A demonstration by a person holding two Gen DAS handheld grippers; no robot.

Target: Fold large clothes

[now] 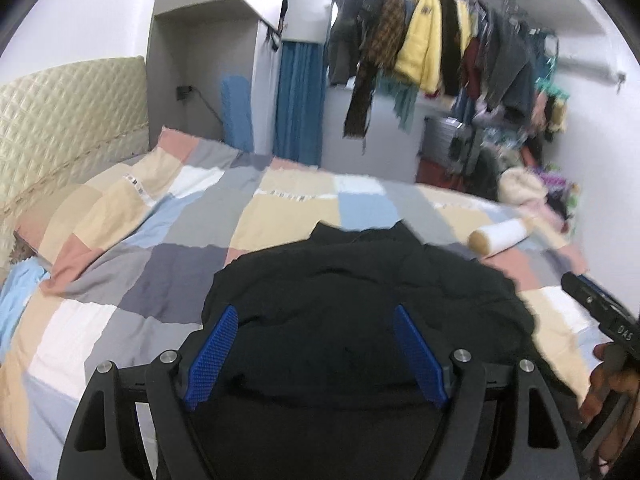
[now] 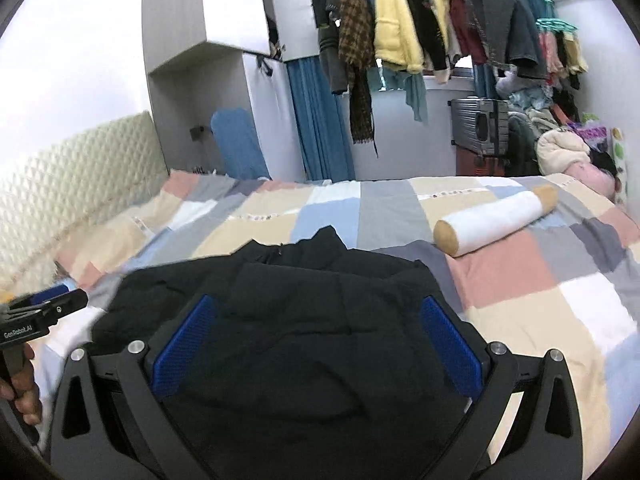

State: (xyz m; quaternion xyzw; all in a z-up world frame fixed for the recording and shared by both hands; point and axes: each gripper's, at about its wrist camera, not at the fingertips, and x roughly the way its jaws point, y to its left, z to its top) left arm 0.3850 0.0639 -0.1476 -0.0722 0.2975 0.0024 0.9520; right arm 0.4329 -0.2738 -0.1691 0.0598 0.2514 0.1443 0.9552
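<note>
Both claws, the left gripper (image 1: 316, 344) and the right gripper (image 2: 320, 340), hang spread and empty above the black garment (image 2: 280, 300), which lies bunched just ahead on the patchwork bedspread (image 2: 540, 300), seemingly part-folded yet needing squaring, a bolster (image 2: 492, 220) beyond.

A bed (image 2: 520, 300) with a patchwork cover carries a crumpled black garment (image 2: 280, 312) and a white bolster (image 2: 496, 220).
</note>
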